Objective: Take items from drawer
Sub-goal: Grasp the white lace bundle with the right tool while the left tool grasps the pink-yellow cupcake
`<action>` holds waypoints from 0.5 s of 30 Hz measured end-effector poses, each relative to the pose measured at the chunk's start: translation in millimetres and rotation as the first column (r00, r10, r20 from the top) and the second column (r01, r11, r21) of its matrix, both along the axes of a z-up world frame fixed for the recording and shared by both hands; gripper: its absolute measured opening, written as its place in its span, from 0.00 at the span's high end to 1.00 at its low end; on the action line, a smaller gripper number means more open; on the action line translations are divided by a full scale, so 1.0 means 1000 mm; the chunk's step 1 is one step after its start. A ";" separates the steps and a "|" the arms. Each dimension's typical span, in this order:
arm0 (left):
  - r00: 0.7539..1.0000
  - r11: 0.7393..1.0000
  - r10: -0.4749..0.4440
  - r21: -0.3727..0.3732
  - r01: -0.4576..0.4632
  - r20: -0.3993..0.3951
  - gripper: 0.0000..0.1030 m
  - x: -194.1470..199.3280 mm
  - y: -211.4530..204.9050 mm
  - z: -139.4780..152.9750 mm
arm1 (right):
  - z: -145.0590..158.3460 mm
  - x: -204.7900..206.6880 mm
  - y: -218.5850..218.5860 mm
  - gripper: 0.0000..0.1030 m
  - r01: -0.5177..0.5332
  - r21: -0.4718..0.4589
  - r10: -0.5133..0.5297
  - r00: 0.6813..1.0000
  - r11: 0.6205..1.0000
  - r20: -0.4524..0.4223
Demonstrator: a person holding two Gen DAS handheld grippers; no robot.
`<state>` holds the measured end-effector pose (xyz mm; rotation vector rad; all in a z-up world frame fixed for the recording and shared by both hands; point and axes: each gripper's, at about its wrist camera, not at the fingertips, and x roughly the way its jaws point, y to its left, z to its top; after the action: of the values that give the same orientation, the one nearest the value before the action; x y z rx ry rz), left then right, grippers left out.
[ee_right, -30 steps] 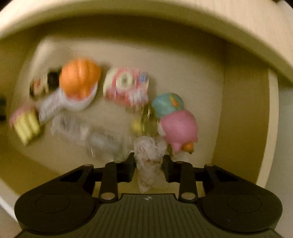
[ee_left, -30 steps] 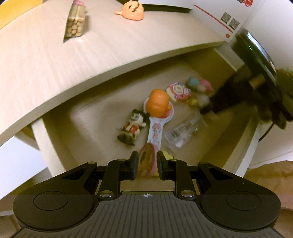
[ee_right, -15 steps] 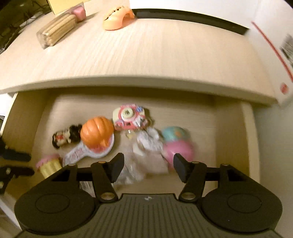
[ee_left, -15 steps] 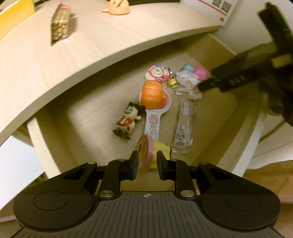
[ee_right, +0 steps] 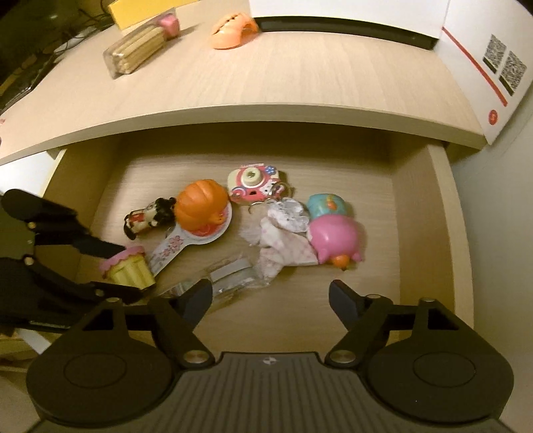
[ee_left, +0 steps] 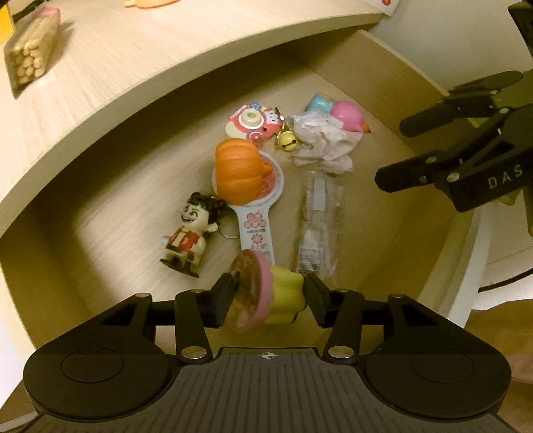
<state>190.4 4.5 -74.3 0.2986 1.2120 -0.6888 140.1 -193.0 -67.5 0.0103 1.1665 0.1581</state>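
Left gripper [ee_left: 268, 298] has its fingers on either side of the toy cupcake [ee_left: 266, 294], pink top toward one pad, yellow base toward the other. Jaws are spread wider than a second ago, when they were nearly shut on its edge; now they span the whole body. Looks like contact on both sides, but I can't confirm a firm clamp. The cupcake sits at the near left of the drawer [ee_right: 446, 213], low over the floor or on it, can't tell which.

Right gripper [ee_right: 270, 294] is wide open and holds nothing. A second ago it was closed on the crumpled wrapper [ee_right: 283, 229]; that now lies on the drawer floor again, against the pink toy [ee_right: 334, 241]. So nothing has come out on the right side; that pick needs redoing. It has also pulled back and up, so the whole drawer and desk top [ee_right: 266, 80] are in view.

Remaining in the drawer: orange pumpkin [ee_left: 238, 175] on the head of the paddle fan [ee_left: 255, 229], figurine keychain [ee_left: 188, 233] left of it, toy camera [ee_left: 251, 125] with bell [ee_left: 286, 141] at the back, clear packet [ee_left: 316, 226] in the middle.

Obstructions: the fan handle ends right at the cupcake, the packet lies just beside it. My read: a straight lift should clear both. On the desk top, a stick pack [ee_right: 140, 56] and an orange clip [ee_right: 235, 30] sit well clear.
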 end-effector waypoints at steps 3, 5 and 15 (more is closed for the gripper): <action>1.000 1.000 -0.024 -0.008 0.023 -0.016 0.44 0.004 0.000 -0.004 | -0.002 0.006 0.003 0.24 -0.013 -0.021 0.013 1.000 1.000 -0.016; 0.999 0.999 -0.040 -0.018 0.040 -0.023 0.44 0.006 0.000 -0.006 | -0.004 0.013 0.007 0.24 -0.019 -0.051 0.018 1.000 0.999 -0.020; 0.999 0.998 0.027 -0.054 -0.028 -0.032 0.44 0.018 0.023 -0.008 | -0.030 0.065 0.033 0.43 -0.107 -0.160 0.105 0.994 0.981 -0.020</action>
<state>208.5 27.0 -82.1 0.2259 1.2225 -0.7038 205.2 -160.4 -97.2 -0.1940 1.1893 0.1580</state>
